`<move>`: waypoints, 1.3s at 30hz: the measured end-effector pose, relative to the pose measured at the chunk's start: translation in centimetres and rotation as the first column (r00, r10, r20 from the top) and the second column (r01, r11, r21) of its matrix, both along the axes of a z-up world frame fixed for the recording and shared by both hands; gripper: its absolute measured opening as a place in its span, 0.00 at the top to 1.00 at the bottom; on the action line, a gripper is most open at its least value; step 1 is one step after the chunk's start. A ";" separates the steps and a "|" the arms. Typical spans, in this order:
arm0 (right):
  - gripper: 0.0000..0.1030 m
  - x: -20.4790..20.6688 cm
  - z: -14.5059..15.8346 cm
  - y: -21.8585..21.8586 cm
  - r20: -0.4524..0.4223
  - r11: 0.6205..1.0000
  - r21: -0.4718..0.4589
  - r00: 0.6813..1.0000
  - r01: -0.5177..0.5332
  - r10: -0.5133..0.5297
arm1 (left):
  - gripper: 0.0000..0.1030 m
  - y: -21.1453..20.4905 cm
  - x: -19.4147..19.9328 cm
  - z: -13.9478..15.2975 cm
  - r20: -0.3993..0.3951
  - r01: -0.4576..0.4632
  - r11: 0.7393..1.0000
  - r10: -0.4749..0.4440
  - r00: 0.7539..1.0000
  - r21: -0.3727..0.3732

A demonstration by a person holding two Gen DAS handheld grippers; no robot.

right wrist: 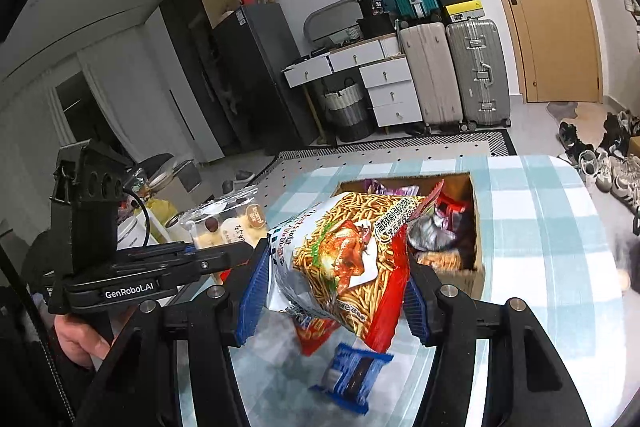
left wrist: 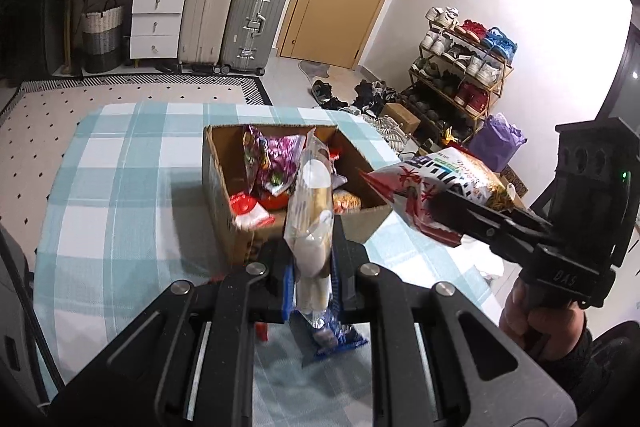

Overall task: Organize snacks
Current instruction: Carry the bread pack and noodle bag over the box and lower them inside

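A cardboard box (left wrist: 218, 171) with several snack packs stands on the checked tablecloth; it also shows in the right wrist view (right wrist: 478, 269). My left gripper (left wrist: 312, 255) is shut on a clear pack of round pastries (left wrist: 312, 203), held upright just in front of the box. My right gripper (right wrist: 334, 291) is shut on a red and silver noodle snack bag (right wrist: 344, 255), held above the table right of the box; it shows in the left wrist view too (left wrist: 432, 195). A blue wrapped snack (right wrist: 350, 375) lies on the table below it.
The table (left wrist: 120, 163) has a blue and white checked cloth. A shoe rack (left wrist: 460, 67) and loose shoes stand at the right. Suitcases (left wrist: 232, 19) and white drawers (left wrist: 156, 23) stand by the far wall next to a wooden door.
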State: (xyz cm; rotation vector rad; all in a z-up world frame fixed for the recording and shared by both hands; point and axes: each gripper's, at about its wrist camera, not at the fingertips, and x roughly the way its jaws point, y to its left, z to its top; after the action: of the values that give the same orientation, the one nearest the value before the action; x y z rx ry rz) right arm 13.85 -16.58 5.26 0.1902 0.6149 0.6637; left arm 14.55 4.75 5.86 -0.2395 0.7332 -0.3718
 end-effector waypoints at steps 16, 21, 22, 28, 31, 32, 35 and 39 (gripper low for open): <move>0.42 9.4 0.0 0.3 -0.042 1.000 -0.004 0.999 0.030 -0.030 | 0.89 -2.1 11.1 0.7 -0.049 0.041 0.999 -0.039 0.998 0.025; 0.42 11.9 -0.8 0.2 -0.056 0.999 -0.011 0.998 0.043 -0.043 | 0.89 -3.3 14.1 0.3 -0.086 0.079 0.997 -0.077 0.993 0.025; 0.42 12.3 -1.1 0.2 -0.058 0.999 -0.016 0.997 0.047 -0.048 | 0.89 -3.6 14.7 0.1 -0.086 0.085 0.996 -0.082 0.993 0.031; 0.41 14.3 -2.6 0.1 -0.069 0.997 -0.054 0.996 0.053 -0.056 | 0.89 -4.5 17.7 -1.8 -0.130 0.114 0.993 -0.109 0.986 0.030; 0.41 15.3 -3.5 0.2 -0.084 0.996 -0.067 0.995 0.055 -0.061 | 0.89 -4.5 18.8 -3.2 -0.151 0.127 0.992 -0.121 0.981 0.027; 0.40 15.6 -3.8 0.2 -0.086 0.996 -0.067 0.994 0.056 -0.061 | 0.89 -4.6 19.3 -3.6 -0.159 0.132 0.991 -0.127 0.979 0.026; 0.34 16.5 -5.0 0.3 -0.109 0.996 -0.077 0.993 0.039 -0.047 | 0.78 -4.5 20.3 -4.7 -0.209 0.128 0.991 -0.119 0.971 0.030; 0.23 16.7 -5.6 -0.1 -0.108 0.996 -0.077 0.993 0.048 -0.056 | 0.58 -3.7 20.4 -5.0 -0.225 0.099 0.994 -0.089 0.970 0.035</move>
State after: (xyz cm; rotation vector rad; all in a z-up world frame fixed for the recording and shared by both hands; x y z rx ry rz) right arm 30.58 -16.70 -0.38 0.1745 0.7373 0.5816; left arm 34.94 1.00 0.81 -0.2049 0.9764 -0.4219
